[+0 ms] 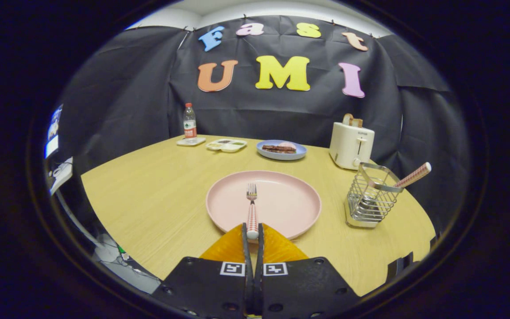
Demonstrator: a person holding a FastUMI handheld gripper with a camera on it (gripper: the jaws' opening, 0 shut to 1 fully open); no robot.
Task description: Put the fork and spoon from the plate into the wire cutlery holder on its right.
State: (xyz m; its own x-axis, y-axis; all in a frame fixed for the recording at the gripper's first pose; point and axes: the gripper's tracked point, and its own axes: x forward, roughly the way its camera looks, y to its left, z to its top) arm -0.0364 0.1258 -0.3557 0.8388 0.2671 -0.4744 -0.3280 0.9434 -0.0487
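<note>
A pink plate (281, 208) rests on the wooden table just ahead of my fingers. A fork (251, 199) with a red-and-white checked handle stretches over the plate, its tines pointing away from me. My gripper (252, 228) is shut on the near end of that handle, both fingers pressing its sides. I cannot tell whether the fork's tines touch the plate. To the plate's right stands the wire cutlery holder (370, 197). A utensil with the same checked handle (412, 176) leans in it, its handle sticking out to the right and its head hidden by the wires.
A white toaster (351, 145) with bread in it stands behind the holder. At the back of the table are a blue plate of food (281, 150), a small divided dish (227, 145) and a water bottle (189, 122) on a coaster. The table edge curves close behind the holder.
</note>
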